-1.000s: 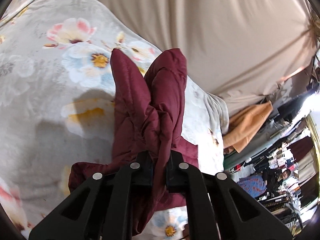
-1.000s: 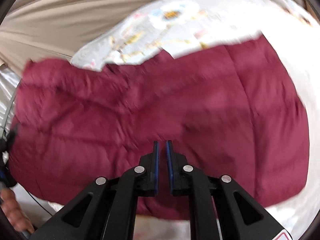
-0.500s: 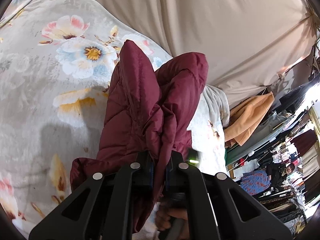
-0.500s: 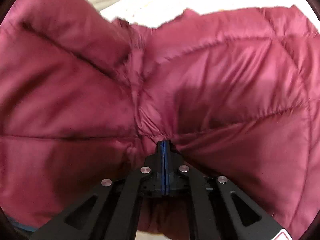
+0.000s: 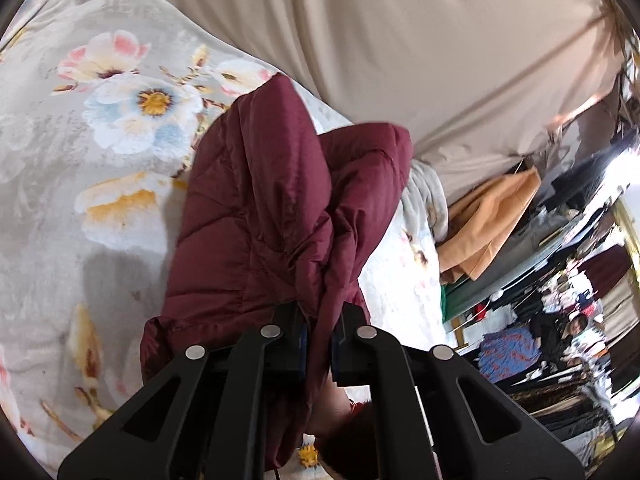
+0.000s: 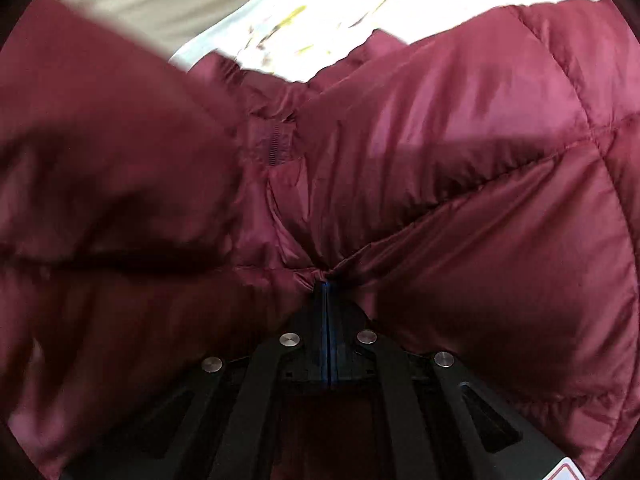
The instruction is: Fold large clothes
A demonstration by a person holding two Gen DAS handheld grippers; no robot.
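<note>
Two jaws pinch puffy quilted maroon jacket (image 5: 280, 200).

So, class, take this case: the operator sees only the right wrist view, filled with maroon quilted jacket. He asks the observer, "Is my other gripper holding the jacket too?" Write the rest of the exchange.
Observer: Yes. The left gripper is shut on a bunched fold of the maroon jacket.
Operator: What does it lie on?
Observer: A pale floral blanket; the held part stands up above it.
Operator: Anything beyond the blanket?
Observer: A beige draped cloth behind it, and an orange garment off the blanket's far edge.
Operator: And my own grip?
Observer: The right gripper is shut, pinching jacket fabric at its tips.
</note>
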